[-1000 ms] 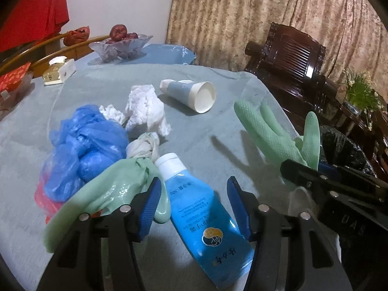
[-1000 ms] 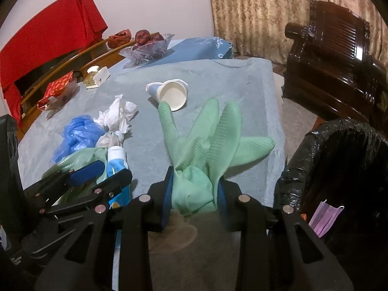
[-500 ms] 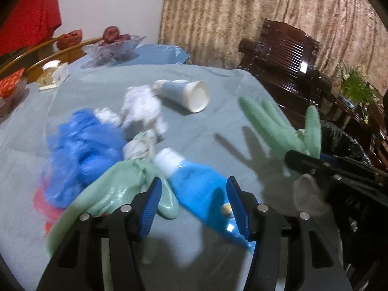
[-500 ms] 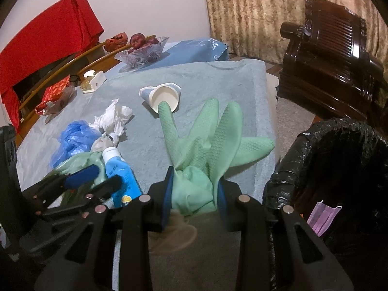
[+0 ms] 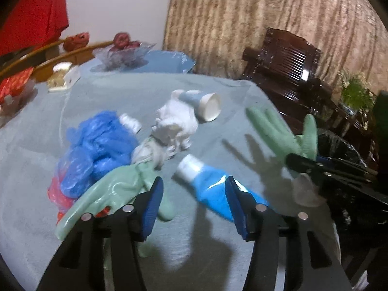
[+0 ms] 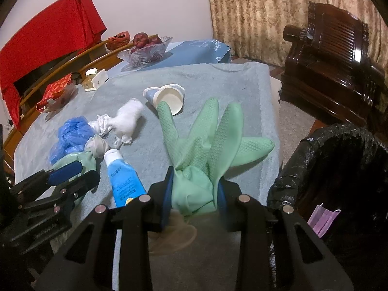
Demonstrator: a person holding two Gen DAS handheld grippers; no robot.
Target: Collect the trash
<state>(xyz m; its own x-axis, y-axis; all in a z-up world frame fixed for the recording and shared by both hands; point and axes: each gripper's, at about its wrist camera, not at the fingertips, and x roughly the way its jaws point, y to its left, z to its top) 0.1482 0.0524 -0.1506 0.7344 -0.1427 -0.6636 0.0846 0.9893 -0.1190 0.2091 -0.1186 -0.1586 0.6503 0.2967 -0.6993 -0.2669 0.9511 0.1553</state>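
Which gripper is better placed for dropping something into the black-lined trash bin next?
Right. The right gripper is shut on the green rubber glove, beside the black-lined trash bin. The left gripper is open over the blue squeeze tube, holding nothing.

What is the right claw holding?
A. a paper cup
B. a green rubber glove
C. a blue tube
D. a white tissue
B. The right claw is shut on the green rubber glove, whose fingers fan upward above the table.
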